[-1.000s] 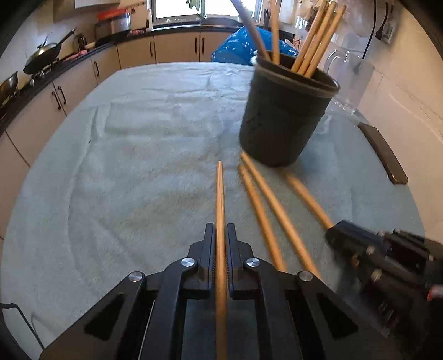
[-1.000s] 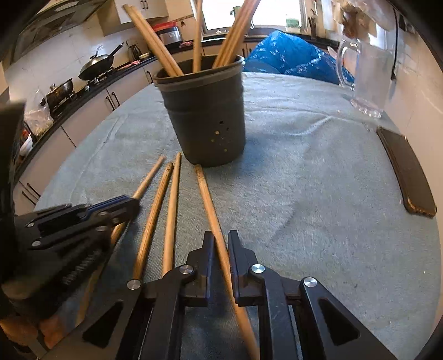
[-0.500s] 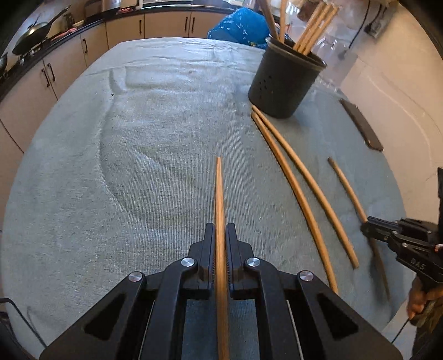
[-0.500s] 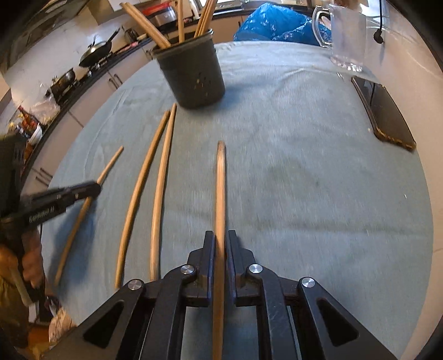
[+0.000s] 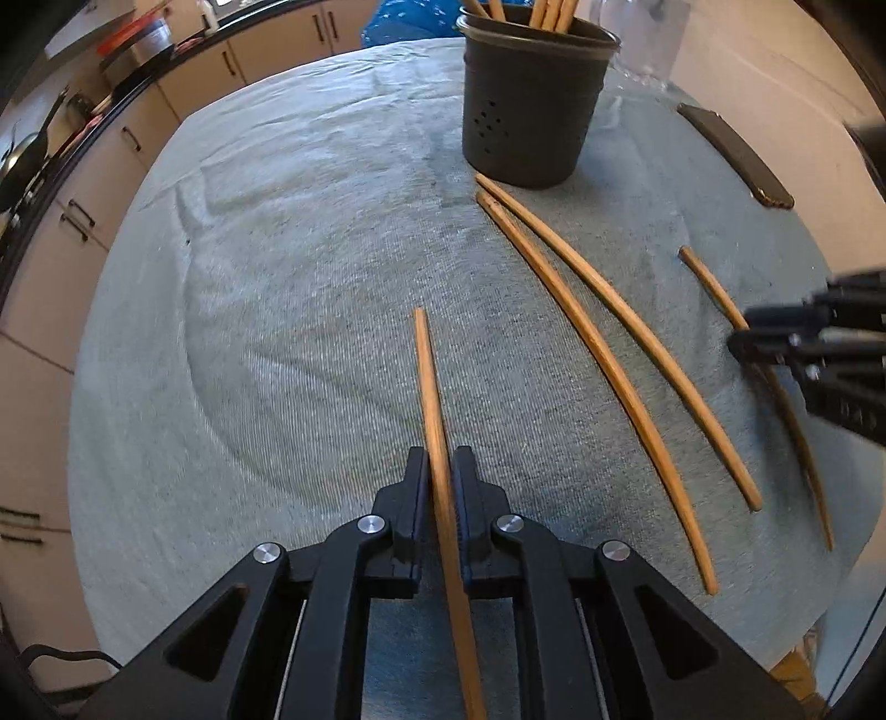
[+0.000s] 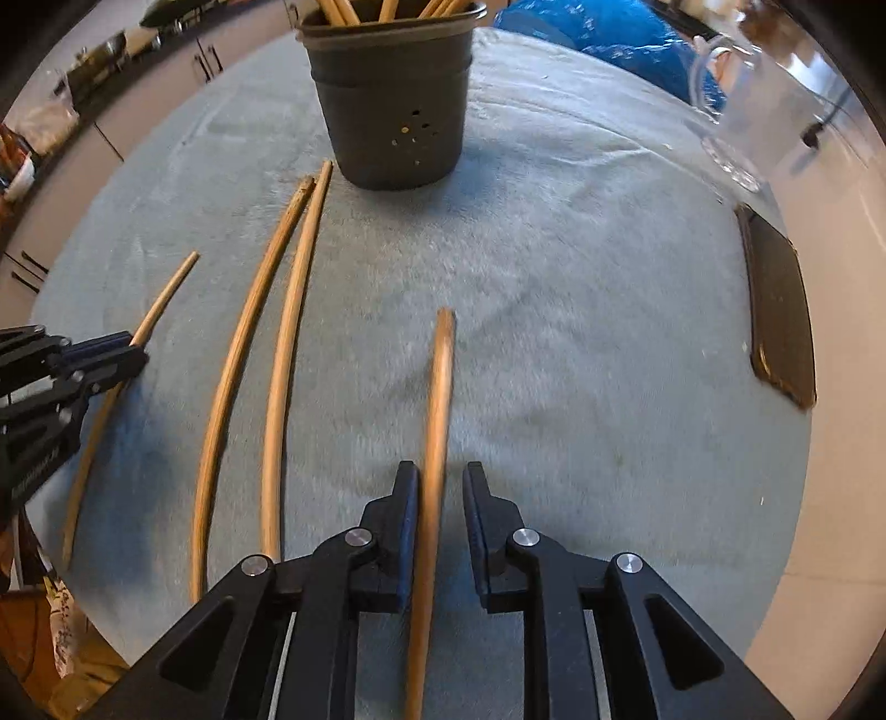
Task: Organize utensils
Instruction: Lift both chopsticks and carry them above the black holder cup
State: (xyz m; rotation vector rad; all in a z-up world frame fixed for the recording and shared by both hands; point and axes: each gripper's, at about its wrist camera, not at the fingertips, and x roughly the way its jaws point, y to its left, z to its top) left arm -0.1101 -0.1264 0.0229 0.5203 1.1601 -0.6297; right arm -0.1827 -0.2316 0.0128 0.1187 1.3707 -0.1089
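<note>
A dark utensil holder (image 5: 531, 99) with several wooden chopsticks upright in it stands at the far side of the grey-green cloth; it also shows in the right wrist view (image 6: 393, 99). My left gripper (image 5: 441, 471) is shut on a wooden chopstick (image 5: 429, 376) that points forward. My right gripper (image 6: 437, 487) has its jaws slightly apart around another wooden chopstick (image 6: 440, 387), which touches only the left jaw. Two long chopsticks (image 5: 598, 332) lie side by side on the cloth, also in the right wrist view (image 6: 266, 343). A thinner chopstick (image 5: 714, 288) lies beyond them.
A dark phone (image 6: 781, 310) lies at the cloth's right edge. A clear glass jug (image 6: 758, 111) stands far right, a blue bag (image 6: 598, 39) behind the holder. Kitchen cabinets (image 5: 66, 221) and a counter run along the left.
Both grippers have drawn closer to the holder again. The right gripper's jaws have opened a little around its chopstick. The left stays shut on its chopstick.
</note>
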